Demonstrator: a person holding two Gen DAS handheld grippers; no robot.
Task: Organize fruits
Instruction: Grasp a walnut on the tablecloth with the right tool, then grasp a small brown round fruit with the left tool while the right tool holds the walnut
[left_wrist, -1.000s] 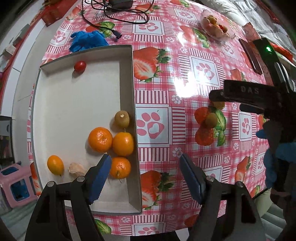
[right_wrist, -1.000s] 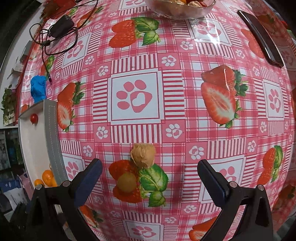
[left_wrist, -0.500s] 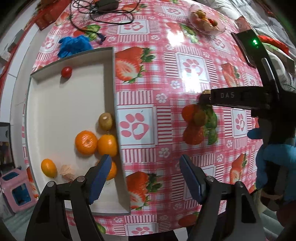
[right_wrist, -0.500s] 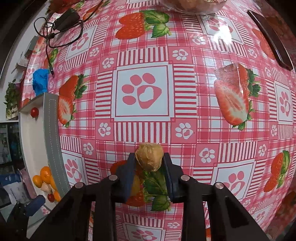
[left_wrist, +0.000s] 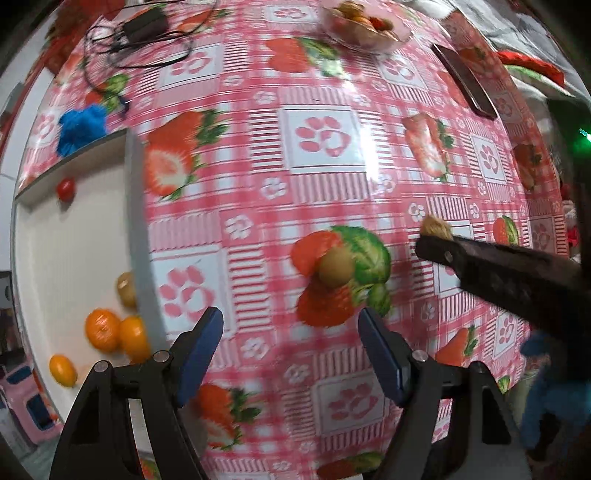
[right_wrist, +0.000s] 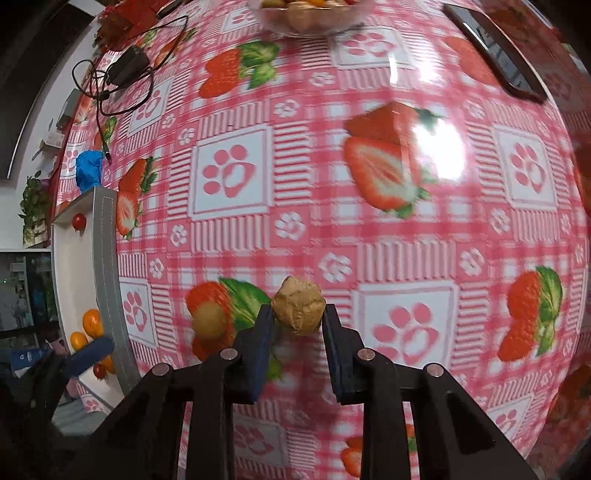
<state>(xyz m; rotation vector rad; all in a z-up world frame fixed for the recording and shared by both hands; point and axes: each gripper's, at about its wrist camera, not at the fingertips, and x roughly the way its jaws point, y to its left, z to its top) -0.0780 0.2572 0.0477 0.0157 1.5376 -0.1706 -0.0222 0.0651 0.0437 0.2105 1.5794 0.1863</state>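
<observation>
Between the right gripper's (right_wrist: 298, 321) jaws sits a walnut (right_wrist: 298, 311), pinched firmly and lifted off the counter (right_wrist: 406, 236) (checked cloth). Left gripper (left_wrist: 290, 345) hangs with jaws apart above a kiwi (left_wrist: 335, 266); oranges (left_wrist: 103, 329) rest in the tray (left_wrist: 138, 206).

The right gripper (right_wrist: 298, 325) points steeply downward with jaws just closed on a walnut (right_wrist: 299, 311); the left gripper (left_wrist: 290, 354) points straight down, jaws apart and empty.

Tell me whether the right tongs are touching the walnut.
Touching. In the right wrist view the right tongs have both blue pads pressed against the sides of the walnut, no gap either side.
</observation>
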